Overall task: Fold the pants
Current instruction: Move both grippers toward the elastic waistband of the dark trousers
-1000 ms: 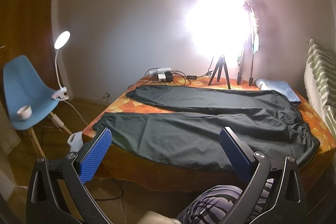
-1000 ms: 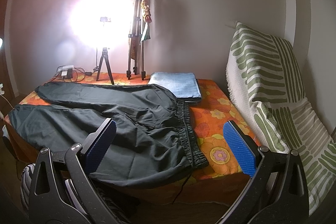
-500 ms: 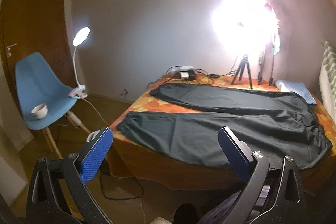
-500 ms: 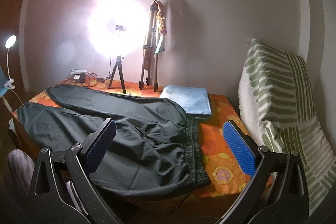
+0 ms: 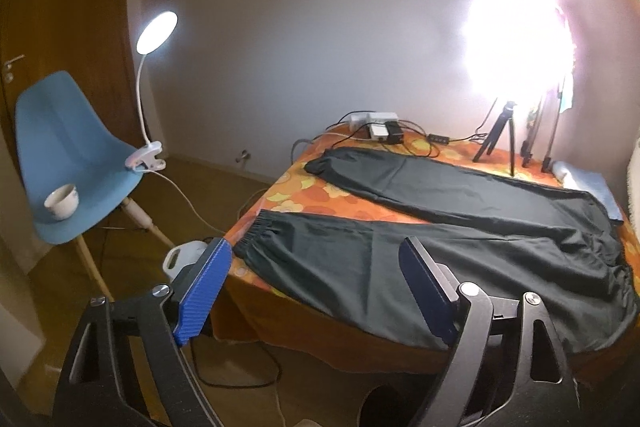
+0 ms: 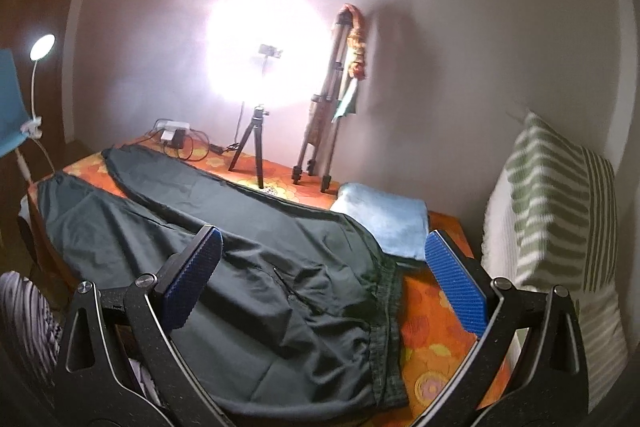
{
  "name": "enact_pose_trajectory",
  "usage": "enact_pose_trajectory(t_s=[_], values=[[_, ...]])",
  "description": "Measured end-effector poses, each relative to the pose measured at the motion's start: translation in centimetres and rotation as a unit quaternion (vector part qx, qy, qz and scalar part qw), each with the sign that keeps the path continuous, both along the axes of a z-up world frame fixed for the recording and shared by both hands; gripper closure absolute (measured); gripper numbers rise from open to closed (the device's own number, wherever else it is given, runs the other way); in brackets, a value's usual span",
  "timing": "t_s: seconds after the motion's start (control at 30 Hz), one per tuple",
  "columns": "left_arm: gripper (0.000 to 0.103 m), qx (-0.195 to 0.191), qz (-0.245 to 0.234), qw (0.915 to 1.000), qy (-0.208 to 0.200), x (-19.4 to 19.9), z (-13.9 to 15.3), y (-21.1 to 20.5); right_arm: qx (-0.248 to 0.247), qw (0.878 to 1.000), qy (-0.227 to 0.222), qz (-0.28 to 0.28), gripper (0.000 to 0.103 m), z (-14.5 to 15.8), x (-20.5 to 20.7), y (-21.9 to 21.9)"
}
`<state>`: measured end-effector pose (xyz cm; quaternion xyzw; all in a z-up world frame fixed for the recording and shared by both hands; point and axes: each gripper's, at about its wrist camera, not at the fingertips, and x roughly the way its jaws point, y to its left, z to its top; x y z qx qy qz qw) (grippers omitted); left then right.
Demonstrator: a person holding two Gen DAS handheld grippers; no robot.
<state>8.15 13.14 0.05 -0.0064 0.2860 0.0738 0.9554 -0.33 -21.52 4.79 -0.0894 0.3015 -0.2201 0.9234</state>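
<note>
Dark green pants (image 5: 460, 251) lie spread flat on an orange flowered bed (image 5: 320, 195), legs apart, cuffs to the left, waistband to the right. In the right wrist view the pants (image 6: 260, 287) show their elastic waistband (image 6: 386, 327) near the bed's front right. My left gripper (image 5: 316, 283) is open and empty, held in the air near the cuff of the near leg. My right gripper (image 6: 332, 287) is open and empty, held above the waistband end.
A blue chair (image 5: 68, 155) with a cup (image 5: 62, 201) and a clip lamp (image 5: 150, 91) stands left of the bed. A ring light on a tripod (image 6: 256, 151), a second tripod (image 6: 324, 131), a power strip with cables (image 5: 376, 125), a folded blue towel (image 6: 384, 223) and a striped pillow (image 6: 560, 227) are around the bed.
My left gripper has swung left toward the cuff end, the chair and lamp now nearer the middle. My right gripper has moved closer over the waistband end. Both stay open.
</note>
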Motion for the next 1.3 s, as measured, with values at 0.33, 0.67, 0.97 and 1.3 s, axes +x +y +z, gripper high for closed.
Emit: enact_pose_trajectory(t_s=[0.33, 0.67, 0.97, 1.3], values=[[0.029, -0.023, -0.003, 0.999, 0.039, 6.0, -2.6, 2.8, 0.009, 0.996, 0.074, 0.04, 0.017, -4.5, 7.6, -0.6], [0.042, -0.061, 0.003, 0.9953, 0.076, 11.5, -5.5, 5.8, 0.007, 0.987, 0.123, 0.101, 0.026, -9.3, 15.9, 0.6], [0.058, -0.09, 0.035, 0.9871, 0.128, 14.0, -10.8, 9.6, 0.039, 0.964, 0.181, 0.193, 0.03, -14.6, 15.7, 4.7], [0.063, -0.123, 0.049, 0.9791, 0.154, 13.7, -14.5, 11.3, 0.043, 0.934, 0.253, 0.249, 0.03, -19.4, 5.5, 9.2]])
